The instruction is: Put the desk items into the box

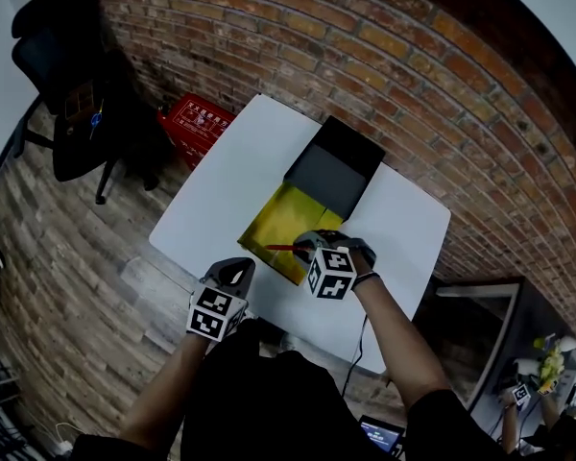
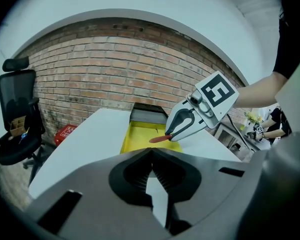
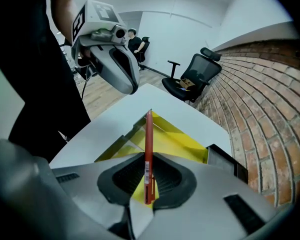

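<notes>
A box (image 1: 274,221) with a yellow inside lies open on the white table (image 1: 221,185), its black lid (image 1: 334,171) raised at the far end. My right gripper (image 1: 305,248) hovers over the box's near corner, shut on a red pen (image 1: 280,248). In the right gripper view the pen (image 3: 148,144) sticks out forward between the jaws, above the yellow inside (image 3: 172,140). My left gripper (image 1: 234,273) is at the table's near edge, left of the box, with its jaws together and nothing in them. The left gripper view shows the right gripper (image 2: 186,123) holding the pen (image 2: 160,138) over the box (image 2: 140,136).
A brick wall (image 1: 365,56) runs behind the table. A black office chair (image 1: 72,84) and a red crate (image 1: 194,123) stand on the wooden floor to the left. A dark desk (image 1: 480,334) with screens is at the lower right.
</notes>
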`<state>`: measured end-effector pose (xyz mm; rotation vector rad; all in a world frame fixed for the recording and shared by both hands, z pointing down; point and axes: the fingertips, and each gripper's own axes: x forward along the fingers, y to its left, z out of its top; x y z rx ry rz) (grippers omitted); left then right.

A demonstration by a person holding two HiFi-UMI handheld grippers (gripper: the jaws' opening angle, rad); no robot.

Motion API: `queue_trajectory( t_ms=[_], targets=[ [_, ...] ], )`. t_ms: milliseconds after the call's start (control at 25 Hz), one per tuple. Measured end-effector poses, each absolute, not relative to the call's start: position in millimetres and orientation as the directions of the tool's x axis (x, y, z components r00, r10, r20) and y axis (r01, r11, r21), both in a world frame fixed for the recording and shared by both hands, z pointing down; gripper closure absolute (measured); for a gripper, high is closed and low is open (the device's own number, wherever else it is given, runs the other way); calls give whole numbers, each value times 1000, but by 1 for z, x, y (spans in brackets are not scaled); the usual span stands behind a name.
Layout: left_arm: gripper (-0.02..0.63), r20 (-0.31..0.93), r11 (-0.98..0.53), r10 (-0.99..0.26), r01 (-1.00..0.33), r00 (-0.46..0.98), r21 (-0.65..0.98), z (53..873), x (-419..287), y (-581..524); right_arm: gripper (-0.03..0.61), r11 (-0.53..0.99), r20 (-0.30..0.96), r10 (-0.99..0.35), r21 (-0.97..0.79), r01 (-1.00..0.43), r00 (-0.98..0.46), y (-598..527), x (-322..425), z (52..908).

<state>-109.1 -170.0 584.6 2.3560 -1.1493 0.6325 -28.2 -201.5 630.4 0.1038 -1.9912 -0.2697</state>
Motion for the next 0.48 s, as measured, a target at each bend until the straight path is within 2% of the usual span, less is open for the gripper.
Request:
queue_trajectory(
  t_ms=[480],
  targets=[
    [600,570,-531,-611,-819,549,220,595,-140,-193,515,973,926,-141,195,122,-351,-223,-51,661]
  ],
)
